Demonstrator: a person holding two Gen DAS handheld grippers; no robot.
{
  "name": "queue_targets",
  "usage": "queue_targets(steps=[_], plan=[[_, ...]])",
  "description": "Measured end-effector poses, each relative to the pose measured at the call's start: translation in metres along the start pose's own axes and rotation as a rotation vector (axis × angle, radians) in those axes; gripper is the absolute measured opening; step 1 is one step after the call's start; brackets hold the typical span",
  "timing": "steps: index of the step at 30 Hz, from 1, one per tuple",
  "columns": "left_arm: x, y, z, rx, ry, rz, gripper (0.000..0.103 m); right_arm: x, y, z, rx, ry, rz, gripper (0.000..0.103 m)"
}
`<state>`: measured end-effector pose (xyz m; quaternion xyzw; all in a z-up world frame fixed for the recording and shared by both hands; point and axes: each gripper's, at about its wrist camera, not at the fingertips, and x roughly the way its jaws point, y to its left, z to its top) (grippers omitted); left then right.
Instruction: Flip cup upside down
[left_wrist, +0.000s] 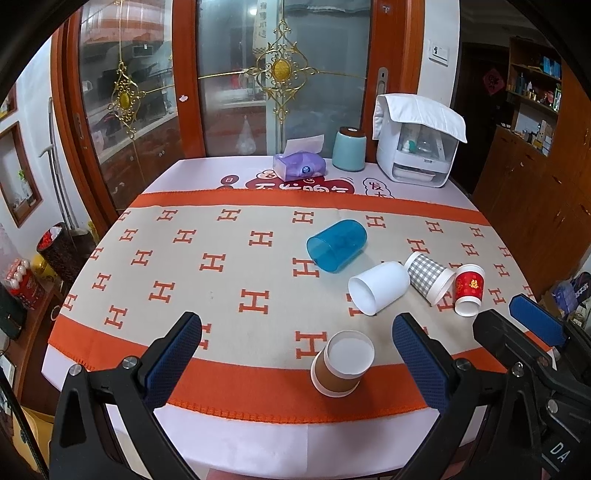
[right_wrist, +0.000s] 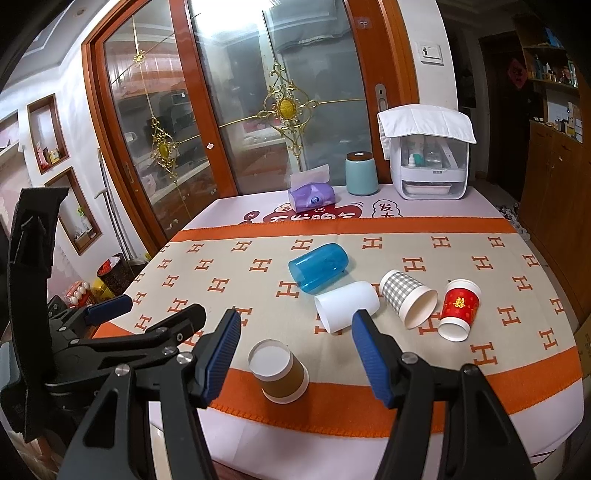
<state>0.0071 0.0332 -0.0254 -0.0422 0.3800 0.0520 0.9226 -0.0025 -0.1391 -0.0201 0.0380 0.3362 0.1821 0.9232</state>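
A brown paper cup (left_wrist: 341, 363) stands upside down on the orange border near the table's front edge; it also shows in the right wrist view (right_wrist: 279, 371). Behind it lie a white cup (left_wrist: 378, 288) (right_wrist: 347, 306), a blue translucent cup (left_wrist: 337, 245) (right_wrist: 318, 267), a grey checked cup (left_wrist: 430, 277) (right_wrist: 408, 297) and a red cup (left_wrist: 468, 290) (right_wrist: 458, 309), all on their sides. My left gripper (left_wrist: 295, 354) is open and empty, above the front edge around the brown cup. My right gripper (right_wrist: 295, 350) is open and empty, just right of the left one; it also shows in the left wrist view (left_wrist: 517, 321).
At the back of the table (left_wrist: 258, 439) stand a purple tissue pack (left_wrist: 300, 164), a teal canister (left_wrist: 349, 149) and a white box under a cloth (left_wrist: 417, 147). Glass sliding doors are behind. A bin (left_wrist: 59, 251) stands on the floor at the left.
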Motion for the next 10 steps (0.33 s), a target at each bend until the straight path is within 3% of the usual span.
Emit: queue_targets(steps=[10], plan=[[-0.0042, 0.0024, -0.0021, -0.004, -0.004, 0.006, 0.102, -0.0015, 0.0033, 0.0001, -0.018, -0.001, 0.000, 0.063]])
